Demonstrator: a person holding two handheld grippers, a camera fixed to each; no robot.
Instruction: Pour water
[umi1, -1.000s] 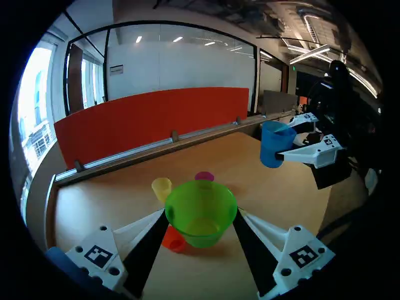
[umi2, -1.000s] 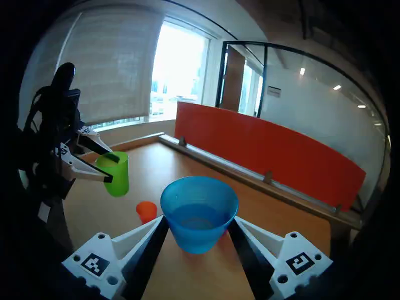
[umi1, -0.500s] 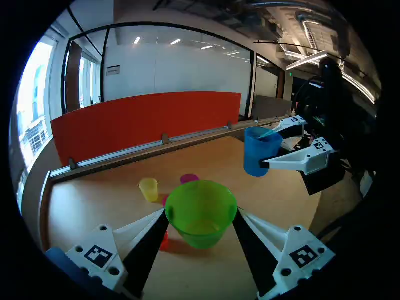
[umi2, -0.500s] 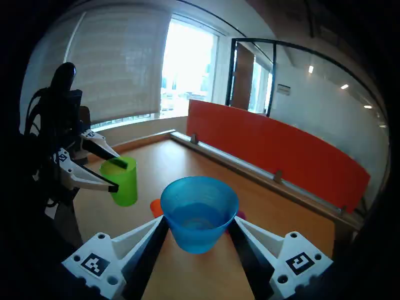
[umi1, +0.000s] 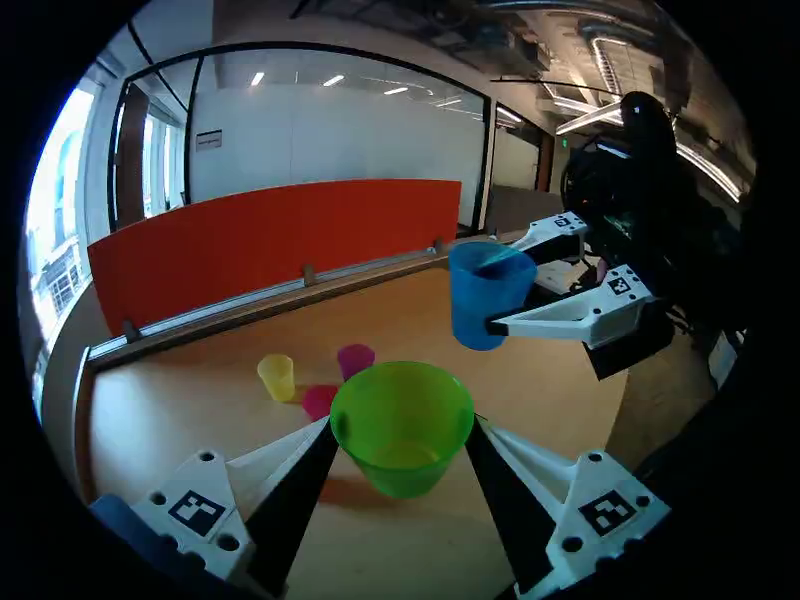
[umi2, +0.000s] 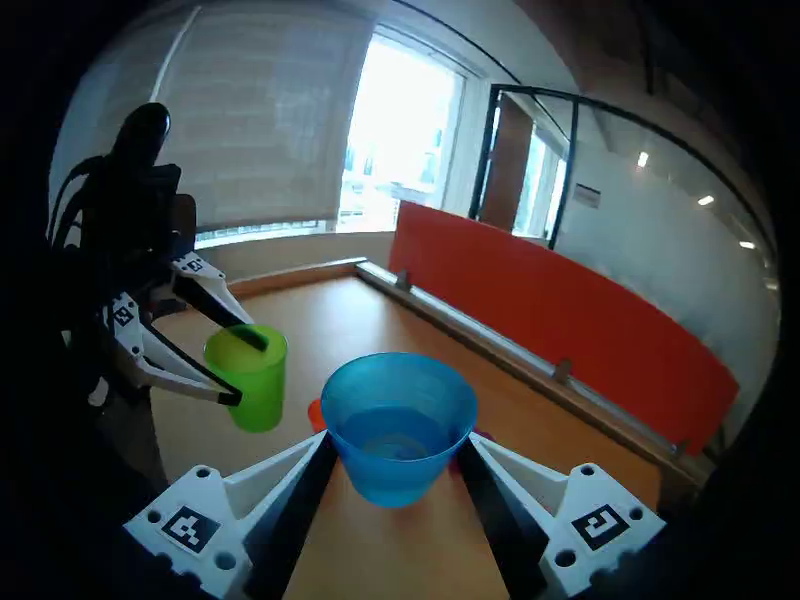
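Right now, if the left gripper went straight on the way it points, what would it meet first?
Likely the bare tabletop short of the orange partition. The blue cup in the right gripper hangs just right of that line and might be clipped; depth is unclear.

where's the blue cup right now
The blue plastic cup is gripped by the right claw above the wooden table; in the left gripper view it's up and right of the green plastic cup.
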